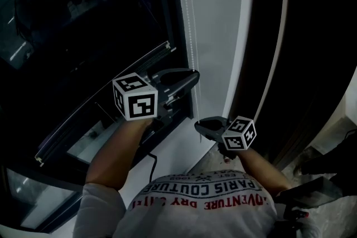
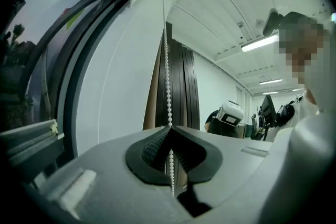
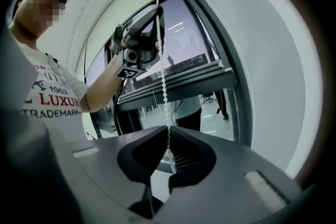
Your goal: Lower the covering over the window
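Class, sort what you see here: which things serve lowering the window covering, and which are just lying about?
In use: bead chain, left hand-held gripper, right hand-held gripper, window.
Just about: ceiling light, dark slats.

Dark window (image 1: 67, 36) beside white wall (image 1: 217, 19); ceiling striplight (image 2: 260, 42) lit.

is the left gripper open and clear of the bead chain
No, the left gripper is shut on the bead chain, which passes between its closed tips.
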A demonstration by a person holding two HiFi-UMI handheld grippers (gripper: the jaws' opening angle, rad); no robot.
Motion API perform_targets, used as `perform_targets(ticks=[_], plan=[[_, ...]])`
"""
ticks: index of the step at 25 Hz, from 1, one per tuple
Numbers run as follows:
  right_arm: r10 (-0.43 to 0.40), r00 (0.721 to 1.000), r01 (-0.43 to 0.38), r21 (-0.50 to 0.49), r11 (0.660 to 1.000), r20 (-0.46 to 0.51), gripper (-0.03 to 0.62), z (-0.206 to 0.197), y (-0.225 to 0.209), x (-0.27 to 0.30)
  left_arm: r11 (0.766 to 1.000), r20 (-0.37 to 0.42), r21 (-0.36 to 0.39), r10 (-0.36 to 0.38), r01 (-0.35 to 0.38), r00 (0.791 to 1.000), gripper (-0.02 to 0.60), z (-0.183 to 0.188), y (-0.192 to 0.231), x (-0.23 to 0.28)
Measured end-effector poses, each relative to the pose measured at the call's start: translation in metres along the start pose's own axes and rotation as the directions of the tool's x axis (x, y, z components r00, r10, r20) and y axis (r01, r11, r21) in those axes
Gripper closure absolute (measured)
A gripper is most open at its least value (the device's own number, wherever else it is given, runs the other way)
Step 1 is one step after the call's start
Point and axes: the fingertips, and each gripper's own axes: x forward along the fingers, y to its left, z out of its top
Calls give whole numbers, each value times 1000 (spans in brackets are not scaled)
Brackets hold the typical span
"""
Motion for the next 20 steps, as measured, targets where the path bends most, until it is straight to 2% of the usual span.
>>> perform_targets(ticks=[3, 6, 9, 13, 16, 18, 20], plan=[[24, 999, -23, 39, 999, -24, 579, -25, -6, 0, 999, -1, -40, 5, -5, 1000, 577, -26, 8, 3], [14, 1000, -13, 69, 998, -26, 579, -37, -15, -6, 999, 16, -32, 34, -33, 999, 577, -39, 12, 2], [0, 999, 4, 81, 997, -47, 579, -49, -17, -7, 999, 15, -32, 31, -31, 999, 577, -51, 9, 3], [3, 987, 9, 74, 997, -160, 579, -84, -15, 0, 998, -56, -48, 38, -41, 998, 577, -86, 12, 7], [15, 960, -5, 36, 999, -279, 577, -118, -9, 4, 994, -97, -98, 45, -55, 994, 577, -121, 19, 7], [29, 944, -24, 19, 1000, -328, 577, -137, -4, 6, 992, -99, -117, 40, -51, 994, 577, -141, 22, 6], [38, 941, -29, 33, 999, -336, 576, -148, -4, 8, 991, -79, -126, 28, -38, 997, 577, -151, 22, 4]])
